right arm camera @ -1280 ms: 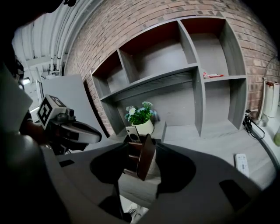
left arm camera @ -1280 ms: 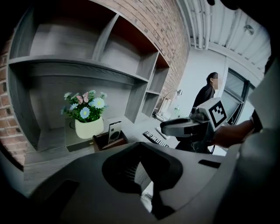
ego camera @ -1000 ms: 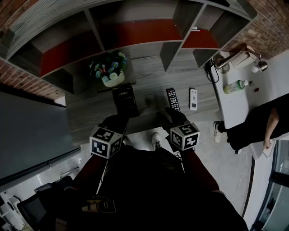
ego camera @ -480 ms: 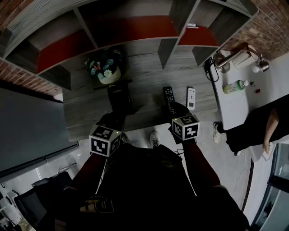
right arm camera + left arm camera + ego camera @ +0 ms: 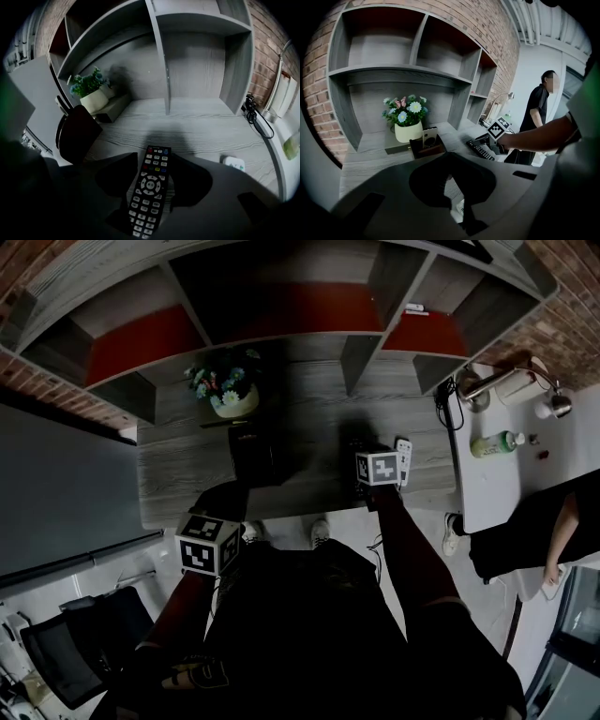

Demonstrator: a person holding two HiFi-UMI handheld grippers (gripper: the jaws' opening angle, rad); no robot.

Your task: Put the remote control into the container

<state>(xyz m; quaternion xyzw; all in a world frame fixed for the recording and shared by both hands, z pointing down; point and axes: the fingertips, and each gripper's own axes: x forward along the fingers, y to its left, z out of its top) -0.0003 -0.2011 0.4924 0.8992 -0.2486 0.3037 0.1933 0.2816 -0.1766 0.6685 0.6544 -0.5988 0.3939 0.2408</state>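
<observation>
The black remote (image 5: pixel 151 187) lies flat on the grey table (image 5: pixel 201 126), pointing toward the shelves. My right gripper (image 5: pixel 154 161) is lowered over it with one jaw on each side, open; a strip of table shows between the remote and the right jaw. In the head view this gripper (image 5: pixel 362 452) reaches over the table's front edge. The container, a dark open box (image 5: pixel 255 454), stands to the remote's left (image 5: pixel 77 131) with a flat device upright inside (image 5: pixel 430 137). My left gripper (image 5: pixel 217 512) hangs off the table's front edge, shut and empty (image 5: pixel 451 161).
A white remote (image 5: pixel 403 454) lies just right of the black one. A flower pot (image 5: pixel 230 390) stands behind the container. Open shelf cubbies (image 5: pixel 281 315) line the back. A side counter (image 5: pixel 487 474) with a bottle is at right, where a person stands.
My right gripper has moved forward from the table's front edge and now straddles the black remote. The left gripper has drifted slightly back and down.
</observation>
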